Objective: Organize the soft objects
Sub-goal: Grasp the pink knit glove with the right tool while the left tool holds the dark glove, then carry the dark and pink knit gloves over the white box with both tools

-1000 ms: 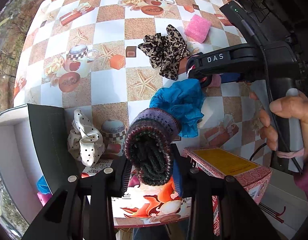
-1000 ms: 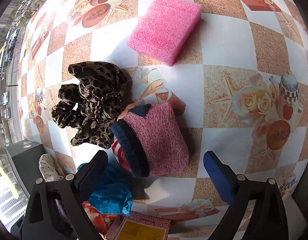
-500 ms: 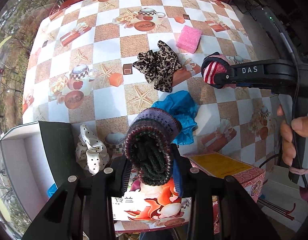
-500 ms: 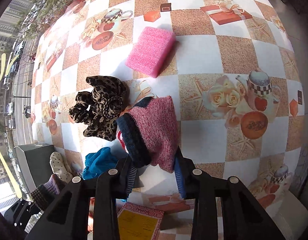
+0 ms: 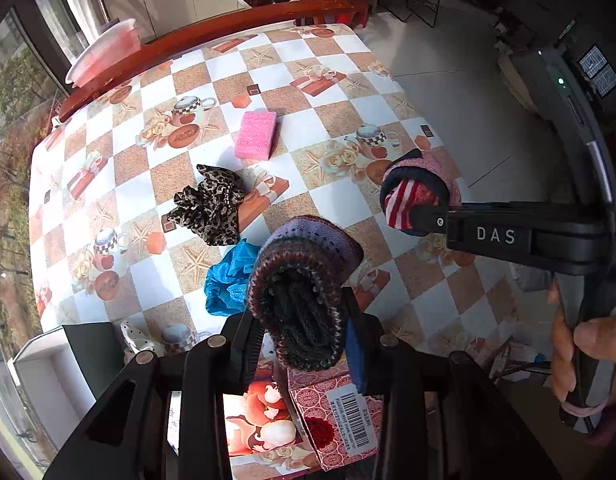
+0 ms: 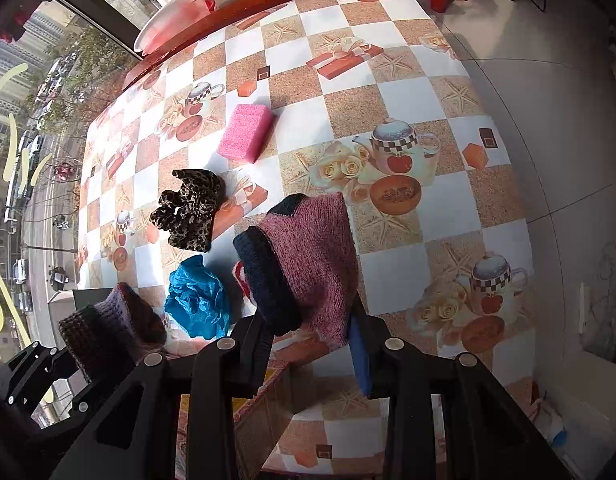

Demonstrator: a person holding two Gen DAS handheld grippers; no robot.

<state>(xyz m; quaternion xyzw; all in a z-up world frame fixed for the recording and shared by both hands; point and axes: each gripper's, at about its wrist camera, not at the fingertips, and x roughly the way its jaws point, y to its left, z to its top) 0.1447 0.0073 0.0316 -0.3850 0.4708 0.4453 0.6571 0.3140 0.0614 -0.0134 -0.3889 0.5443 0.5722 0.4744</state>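
Pink knitted roll pinched in right gripper, clear of the checkered tablecloth; purple-and-dark knitted roll clamped in left gripper. Both carried above the table: transport step, by the look of it. Still lying on the cloth: leopard scrunchie at 10 o'clock from the purple roll, blue ruffled cloth at 9, pink sponge at 12. Next, probably lowering both rolls into the open box at 8 o'clock, jaws parted only once inside. "DAS" legible on right gripper's body; barcode label on red patterned carton, print too small to read.
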